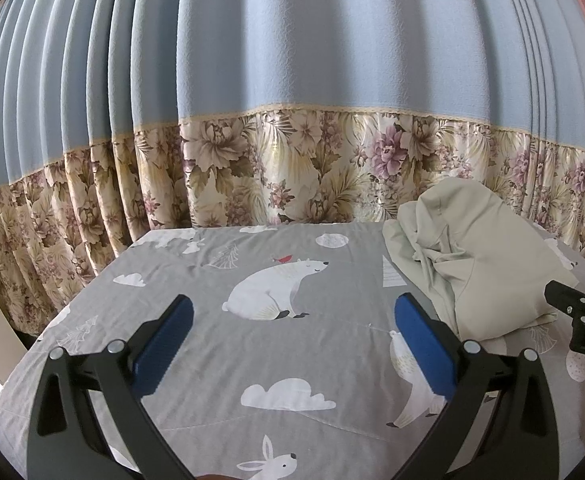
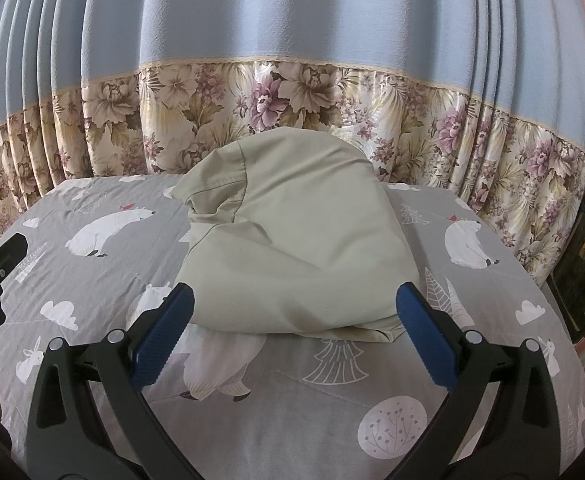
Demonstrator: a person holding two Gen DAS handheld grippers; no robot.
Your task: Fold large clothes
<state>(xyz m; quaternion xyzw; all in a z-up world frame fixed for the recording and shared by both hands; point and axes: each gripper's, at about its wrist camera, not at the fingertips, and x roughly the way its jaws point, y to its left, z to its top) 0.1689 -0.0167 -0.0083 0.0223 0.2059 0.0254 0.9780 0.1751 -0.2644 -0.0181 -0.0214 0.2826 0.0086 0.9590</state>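
**Garment heaped ahead of right fingers, nothing gripped yet**

Garment (image 2: 292, 236): pale beige, bunched in a rounded heap on the grey animal-print sheet (image 2: 276, 408), toward the far edge near the curtain (image 2: 292, 80). My right gripper (image 2: 294, 322) points straight at it, blue pads spread wide apart, empty, with the heap's near hem lying just beyond and between the fingertips. Near hem runs roughly side to side across my line of approach; the heap's bulk extends away toward the curtain.

My left gripper (image 1: 292, 328) is also spread wide and empty, facing bare sheet and a printed bear. From there the garment (image 1: 472, 264) sits off to the right and further back, so the right hand is clearly nearer.

Judgement: folding not begun; cloth must first be spread flat. The right takes the near hem; the left must cross rightward.

Obstructions: none on the sheet between fingers and cloth. Curtain hangs close behind the heap, little room there
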